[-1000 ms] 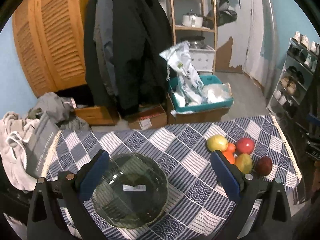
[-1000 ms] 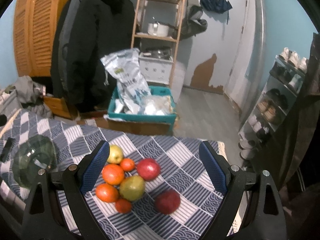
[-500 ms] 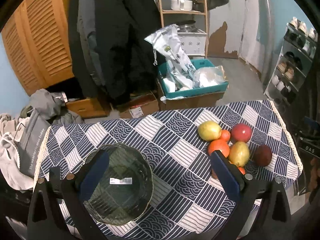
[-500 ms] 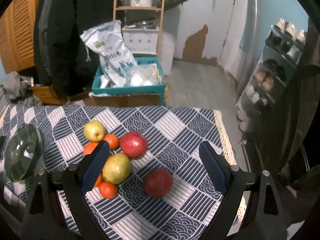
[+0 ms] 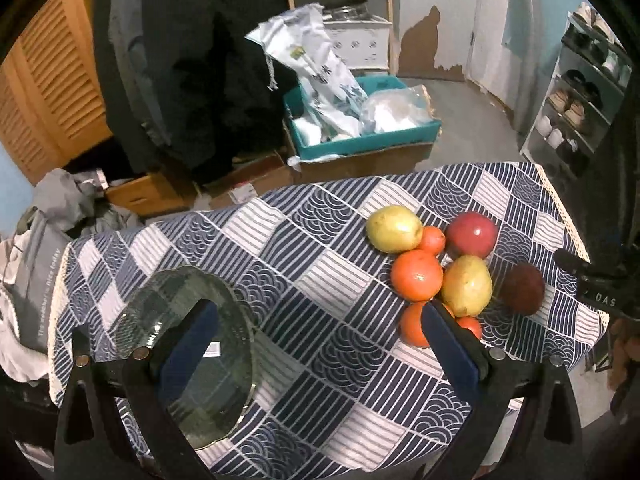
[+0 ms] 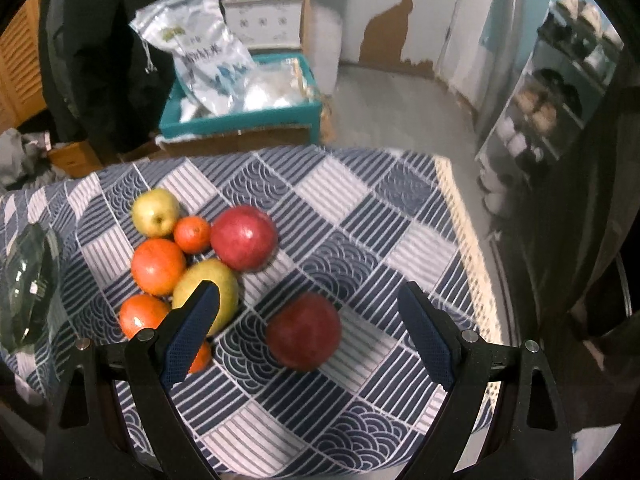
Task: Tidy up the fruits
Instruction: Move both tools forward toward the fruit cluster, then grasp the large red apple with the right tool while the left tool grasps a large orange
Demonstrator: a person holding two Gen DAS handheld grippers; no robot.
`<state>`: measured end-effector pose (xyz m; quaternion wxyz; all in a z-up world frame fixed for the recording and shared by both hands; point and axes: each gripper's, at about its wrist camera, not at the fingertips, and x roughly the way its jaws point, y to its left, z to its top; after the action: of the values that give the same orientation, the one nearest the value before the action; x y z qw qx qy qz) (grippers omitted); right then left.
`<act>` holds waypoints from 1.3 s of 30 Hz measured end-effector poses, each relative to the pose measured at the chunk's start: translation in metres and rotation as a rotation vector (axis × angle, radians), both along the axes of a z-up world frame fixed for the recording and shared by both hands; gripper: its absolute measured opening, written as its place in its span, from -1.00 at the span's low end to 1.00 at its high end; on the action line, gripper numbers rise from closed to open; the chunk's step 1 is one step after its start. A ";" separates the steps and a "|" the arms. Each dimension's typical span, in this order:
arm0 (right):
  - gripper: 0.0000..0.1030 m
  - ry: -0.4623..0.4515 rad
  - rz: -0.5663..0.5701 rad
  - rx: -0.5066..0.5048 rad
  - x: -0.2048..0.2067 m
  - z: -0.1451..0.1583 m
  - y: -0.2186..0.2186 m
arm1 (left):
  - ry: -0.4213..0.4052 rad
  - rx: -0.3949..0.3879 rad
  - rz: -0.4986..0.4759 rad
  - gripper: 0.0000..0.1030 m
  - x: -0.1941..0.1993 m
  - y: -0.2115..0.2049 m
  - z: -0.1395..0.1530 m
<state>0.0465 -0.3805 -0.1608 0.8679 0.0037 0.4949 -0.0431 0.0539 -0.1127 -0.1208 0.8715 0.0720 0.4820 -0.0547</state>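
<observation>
I am holding my right tool (image 6: 308, 322) spread wide above the dark red apple (image 6: 303, 331); my left tool (image 5: 316, 334), also spread, is hovering between glass bowl (image 5: 188, 352) and fruit pile (image 5: 430, 268) on the desk (image 5: 304, 240).

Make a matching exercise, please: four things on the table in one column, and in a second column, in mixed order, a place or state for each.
Things:
1. glass bowl
2. dark red fruit
3. small orange
4. right gripper

Places or states:
A. open, holding nothing
B. lies apart from the fruit pile, between the right gripper's fingers in its view
C. on the left part of the tablecloth, no fruit in it
D. lies between the yellow-green apple and the big red fruit

Pairs: 1-C, 2-B, 3-D, 4-A
</observation>
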 end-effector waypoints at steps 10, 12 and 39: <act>0.73 0.116 -0.005 -0.025 0.004 -0.043 -0.010 | 0.093 -0.006 -0.047 0.98 0.013 -0.021 -0.047; 0.73 0.133 -0.003 -0.021 0.006 -0.052 -0.011 | 0.118 -0.017 -0.046 0.98 0.015 -0.023 -0.058; 0.47 0.310 0.017 0.038 0.032 -0.124 -0.003 | 0.281 -0.044 -0.135 0.98 0.040 -0.067 -0.131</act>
<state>0.0789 -0.3831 -0.2853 0.7812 0.0092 0.6236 -0.0267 0.0936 -0.1801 -0.2520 0.7912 0.0769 0.5919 -0.1331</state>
